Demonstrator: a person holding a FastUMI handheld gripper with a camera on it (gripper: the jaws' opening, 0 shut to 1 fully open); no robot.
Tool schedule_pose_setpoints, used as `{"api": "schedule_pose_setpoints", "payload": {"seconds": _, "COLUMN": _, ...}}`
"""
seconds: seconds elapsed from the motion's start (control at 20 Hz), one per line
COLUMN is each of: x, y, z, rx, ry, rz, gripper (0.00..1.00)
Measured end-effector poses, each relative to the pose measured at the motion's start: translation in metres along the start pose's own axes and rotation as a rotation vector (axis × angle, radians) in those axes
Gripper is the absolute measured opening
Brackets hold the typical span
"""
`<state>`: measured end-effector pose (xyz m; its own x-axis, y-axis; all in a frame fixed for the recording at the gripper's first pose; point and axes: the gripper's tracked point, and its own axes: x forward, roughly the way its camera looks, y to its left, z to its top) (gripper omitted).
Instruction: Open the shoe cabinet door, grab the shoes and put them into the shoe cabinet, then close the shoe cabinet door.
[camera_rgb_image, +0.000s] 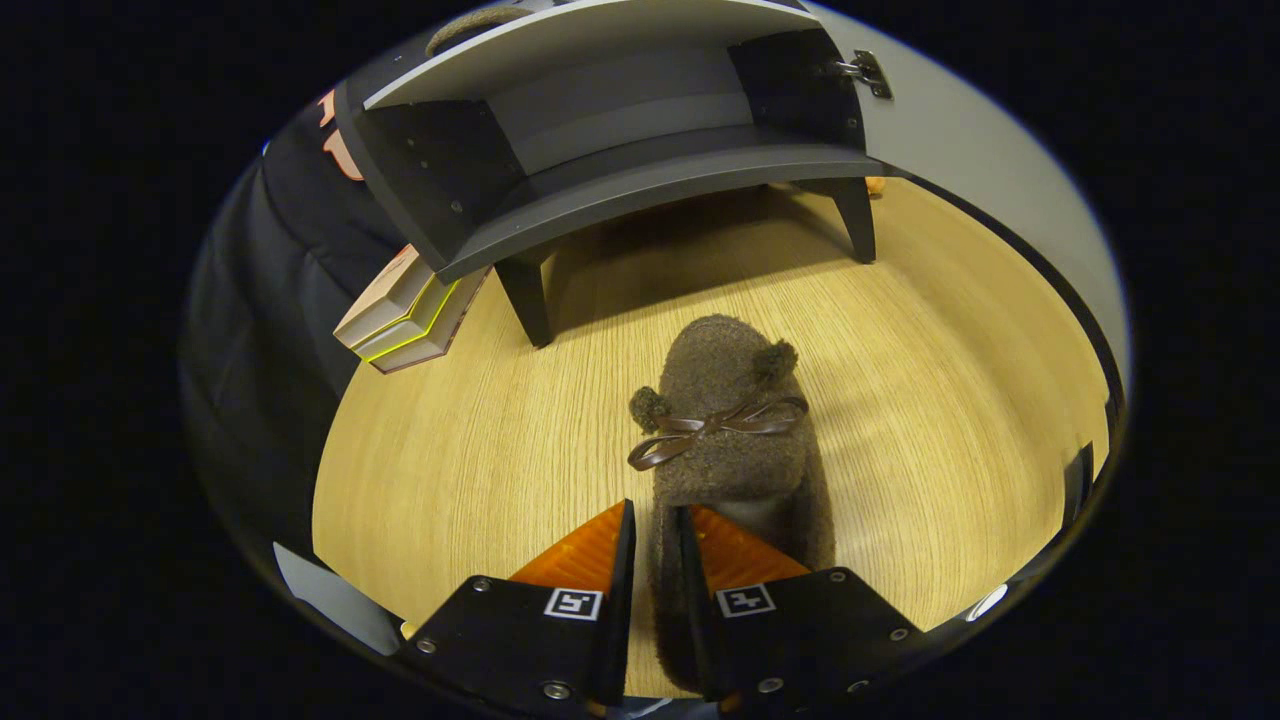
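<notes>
Oak-grain laminate forms the desk (480, 450) on which all items are seen. At far left, dark cloth of the booth wall is noted. Just right of it, a stack of books (405, 320) lies flat, tucked partly under the left corner of the shoe cabinet (620, 150); spines show white, yellow-green and dark red edges, and no title can be read.

The shoe cabinet is recorded standing on short dark legs beyond the claw, its interior dark grey with one shelf level seen, nothing resting on it. Its door (990, 170) is swung open to the right, pale grey, with a metal hinge (865, 72) visible at the upper inner corner. No brand marking is legible on the cabinet.

A brown fuzzy shoe (730, 430) with two small pom-poms and a brown ribbon bow lies on the desk in front of the cabinet, toe pointing toward it, well short of the legs. Its heel end is held between the fingers of the claw (655, 530), which are set narrow and press on the heel wall from both sides. Square black-and-white marker tags are seen on each finger body; no readable text is carried.
</notes>
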<state>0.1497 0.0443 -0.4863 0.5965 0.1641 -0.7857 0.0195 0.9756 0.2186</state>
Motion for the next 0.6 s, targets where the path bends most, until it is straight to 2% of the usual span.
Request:
{"api": "schedule_pose_setpoints", "payload": {"seconds": 0.05, "x": 0.002, "y": -0.003, "z": 0.001, "rx": -0.015, "ry": -0.007, "rz": -0.017, "gripper": 0.27}}
{"api": "schedule_pose_setpoints", "payload": {"seconds": 0.1, "x": 0.005, "y": -0.008, "z": 0.002, "rx": -0.026, "ry": -0.019, "rz": -0.042, "gripper": 0.23}}
{"api": "schedule_pose_setpoints", "payload": {"seconds": 0.2, "x": 0.008, "y": -0.008, "z": 0.0, "rx": -0.007, "ry": -0.025, "rz": -0.036, "gripper": 0.1}}
{"api": "schedule_pose_setpoints", "payload": {"seconds": 0.3, "x": 0.007, "y": -0.008, "z": 0.001, "rx": -0.005, "ry": -0.034, "rz": -0.024, "gripper": 0.1}}
{"api": "schedule_pose_setpoints", "payload": {"seconds": 0.4, "x": 0.003, "y": -0.008, "z": 0.003, "rx": -0.025, "ry": -0.052, "rz": -0.019, "gripper": 0.05}}
{"api": "schedule_pose_setpoints", "payload": {"seconds": 0.6, "x": -0.018, "y": -0.015, "z": 0.017, "rx": -0.053, "ry": -0.108, "rz": -0.049, "gripper": 0.01}}
